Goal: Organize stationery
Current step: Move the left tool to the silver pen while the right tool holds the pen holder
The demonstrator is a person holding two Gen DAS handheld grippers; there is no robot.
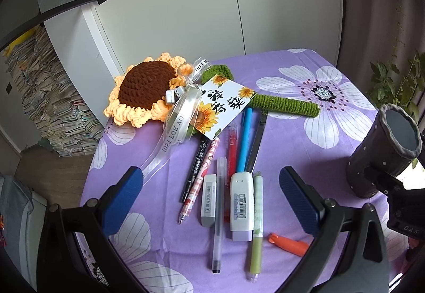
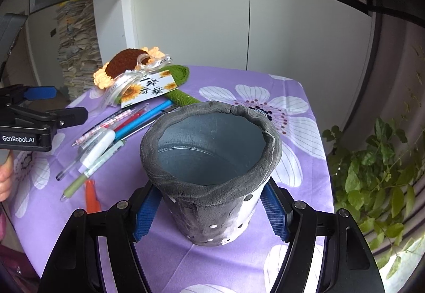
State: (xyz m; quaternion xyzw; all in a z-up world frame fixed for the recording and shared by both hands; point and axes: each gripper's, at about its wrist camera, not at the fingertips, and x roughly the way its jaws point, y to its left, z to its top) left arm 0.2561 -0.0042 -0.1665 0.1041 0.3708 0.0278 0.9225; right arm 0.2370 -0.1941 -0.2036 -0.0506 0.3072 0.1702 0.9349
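Right now my right gripper (image 2: 212, 213) clamps the soft grey pen pot (image 2: 212, 160) low, so it could buckle. My left gripper (image 1: 212, 192) hangs wide open, empty, above the light, slippery pens (image 1: 228, 186).

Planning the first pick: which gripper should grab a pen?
Left. The left gripper is open right over the pens, nearest the clear gel pen. The right gripper is shut on the grey pen holder.
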